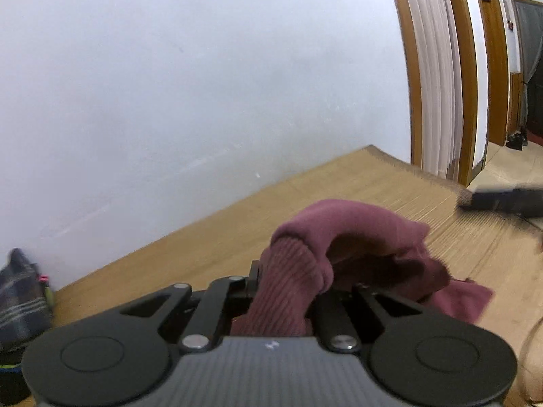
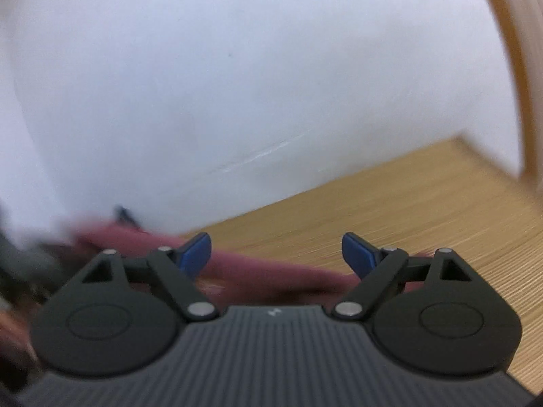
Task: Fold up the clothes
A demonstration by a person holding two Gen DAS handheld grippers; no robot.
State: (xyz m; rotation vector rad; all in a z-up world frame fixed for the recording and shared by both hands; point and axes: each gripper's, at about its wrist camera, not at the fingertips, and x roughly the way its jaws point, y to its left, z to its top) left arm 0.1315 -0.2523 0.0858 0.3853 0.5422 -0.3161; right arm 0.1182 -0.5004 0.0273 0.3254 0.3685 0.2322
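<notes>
Two tools: left tool (image 1: 285, 291) clenched on maroon garment (image 1: 356, 237), right tool (image 2: 276, 254) released.

You had a ribbed knit maroon garment (image 1: 356, 237) – soft, matt cloth. It lay over a wood-grain table (image 1: 305, 186), smooth and matt.

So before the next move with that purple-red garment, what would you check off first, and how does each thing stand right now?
1. Left hand-held gripper shut on the maroon garment: ok, ribbed cuff bunched between its fingers.
2. Right hand-held gripper free: ok, blue pads wide apart, nothing pinched.
3. Garment spread flat: not ok, it is bunched and lifted.
4. Bare wooden table to lay it on: ok.
5. Plaid cloth at the table's end clear of the garment: ok.
6. Which part to grab next: cannot tell, the right view is blurred.
</notes>
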